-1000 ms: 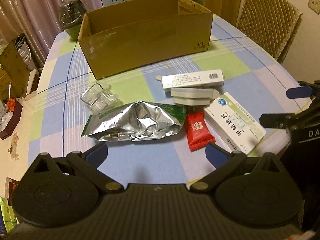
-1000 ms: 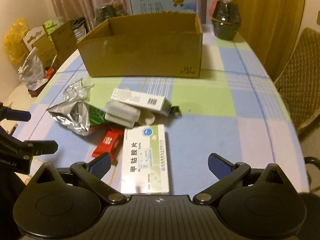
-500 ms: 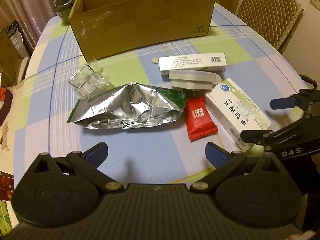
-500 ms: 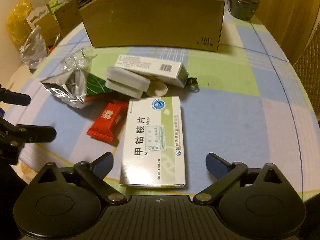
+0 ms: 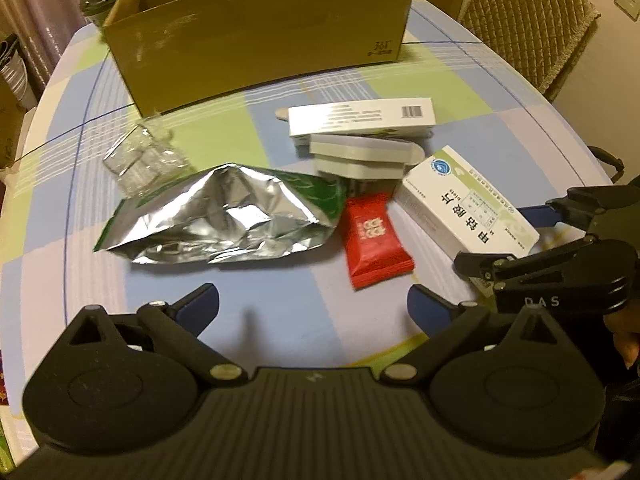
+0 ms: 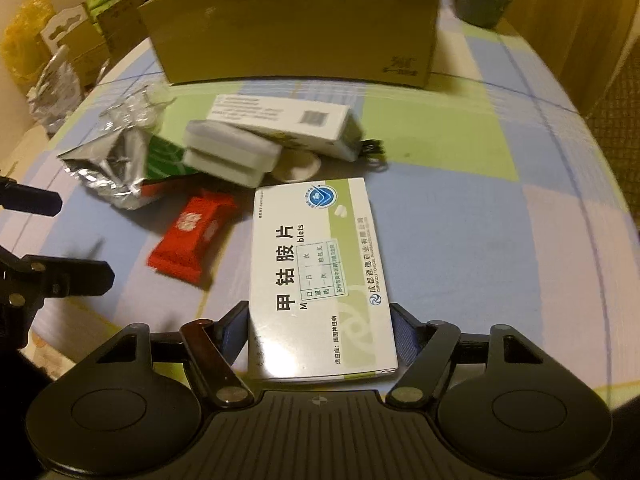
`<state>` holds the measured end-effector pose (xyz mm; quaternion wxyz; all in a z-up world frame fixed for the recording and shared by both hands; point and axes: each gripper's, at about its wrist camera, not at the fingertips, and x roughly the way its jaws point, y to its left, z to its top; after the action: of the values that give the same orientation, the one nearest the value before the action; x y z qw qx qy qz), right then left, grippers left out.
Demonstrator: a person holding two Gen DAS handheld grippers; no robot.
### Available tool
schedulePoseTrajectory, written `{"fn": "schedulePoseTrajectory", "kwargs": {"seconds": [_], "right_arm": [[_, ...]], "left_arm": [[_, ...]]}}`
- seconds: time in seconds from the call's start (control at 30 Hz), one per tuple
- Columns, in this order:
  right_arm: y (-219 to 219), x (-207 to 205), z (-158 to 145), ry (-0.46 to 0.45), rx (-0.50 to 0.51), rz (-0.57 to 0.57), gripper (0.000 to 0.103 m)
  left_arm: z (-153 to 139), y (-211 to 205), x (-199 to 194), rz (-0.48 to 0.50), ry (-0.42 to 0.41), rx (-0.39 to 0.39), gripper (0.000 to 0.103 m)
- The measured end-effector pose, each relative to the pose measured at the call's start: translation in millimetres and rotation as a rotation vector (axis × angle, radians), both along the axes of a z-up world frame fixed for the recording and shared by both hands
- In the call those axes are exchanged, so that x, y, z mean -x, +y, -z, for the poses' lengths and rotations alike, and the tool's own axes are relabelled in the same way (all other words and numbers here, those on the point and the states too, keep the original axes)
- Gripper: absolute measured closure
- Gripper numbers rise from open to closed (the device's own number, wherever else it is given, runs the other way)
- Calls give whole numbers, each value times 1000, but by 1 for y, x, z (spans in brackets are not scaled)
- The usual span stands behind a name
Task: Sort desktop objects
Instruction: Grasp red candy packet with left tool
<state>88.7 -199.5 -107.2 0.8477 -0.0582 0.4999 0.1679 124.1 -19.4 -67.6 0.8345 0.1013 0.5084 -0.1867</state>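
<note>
Pillbox (image 6: 320, 276) lies flat on the desk (image 6: 460, 240), its near end now between the right gripper (image 6: 320, 332) jaws, which have just been closing onto its sides; left gripper (image 5: 312, 304) hangs apart, empty, so lifting toward the carton (image 6: 296, 36) looks next

Home dining room: checked tablecloth (image 5: 460, 76), quilted chair (image 5: 532, 16), curtains (image 5: 24, 12).

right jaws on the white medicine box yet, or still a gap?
Cannot tell. In the right wrist view the right gripper has been closing and its jaws flank the white medicine box near end, but blur hides whether the pads press or leave a sliver.
</note>
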Motion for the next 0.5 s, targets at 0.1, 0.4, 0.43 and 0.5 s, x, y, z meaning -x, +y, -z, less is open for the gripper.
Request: {"fn": "schedulePoseTrajectory", "kwargs": {"seconds": [0.1, 0.4, 0.43, 0.5], "right_arm": [[-11, -3, -3, -8, 6, 40, 34], [-36, -14, -11, -24, -27, 118, 34], [-36, -15, -11, -26, -29, 118, 34], [-38, -16, -11, -28, -34, 119, 34]], "left_arm": [[3, -10, -3, 16, 11, 10, 8], [21, -31, -23, -44, 73, 82, 31], [23, -33, -25, -52, 76, 83, 33], [27, -36, -27, -60, 81, 77, 34]]}}
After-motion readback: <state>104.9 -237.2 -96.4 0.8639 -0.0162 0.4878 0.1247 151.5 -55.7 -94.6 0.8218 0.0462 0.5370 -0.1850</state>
